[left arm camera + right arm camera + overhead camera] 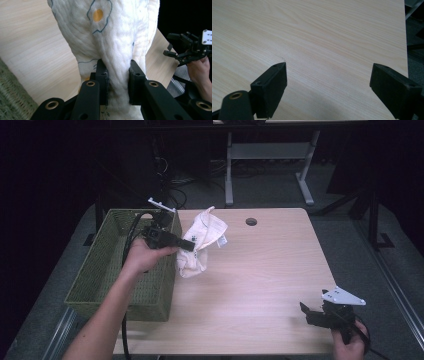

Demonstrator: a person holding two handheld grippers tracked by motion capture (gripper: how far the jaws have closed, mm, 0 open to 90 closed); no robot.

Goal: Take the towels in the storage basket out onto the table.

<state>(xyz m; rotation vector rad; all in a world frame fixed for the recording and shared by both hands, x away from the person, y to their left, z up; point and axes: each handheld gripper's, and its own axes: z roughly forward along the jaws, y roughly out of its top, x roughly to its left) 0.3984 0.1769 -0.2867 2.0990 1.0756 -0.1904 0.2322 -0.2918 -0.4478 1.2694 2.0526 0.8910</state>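
A cream quilted cloth (202, 240) with a fried-egg print hangs bunched over the table's left part, next to the green basket (107, 270). My left gripper (189, 245) is shut on it; in the left gripper view both pads pinch a fold of the cloth (117, 37), with my left gripper (118, 82) at the bottom. My right gripper (307, 312) hovers over the table's front right corner, open, with nothing between its fingers. In the right gripper view, my right gripper (328, 87) has its jaws wide apart above bare wood.
The green woven basket stands along the table's left edge. The light wood table (260, 280) has a round cable hole (251, 221) near the back. A grey table frame (270, 155) stands on the floor behind.
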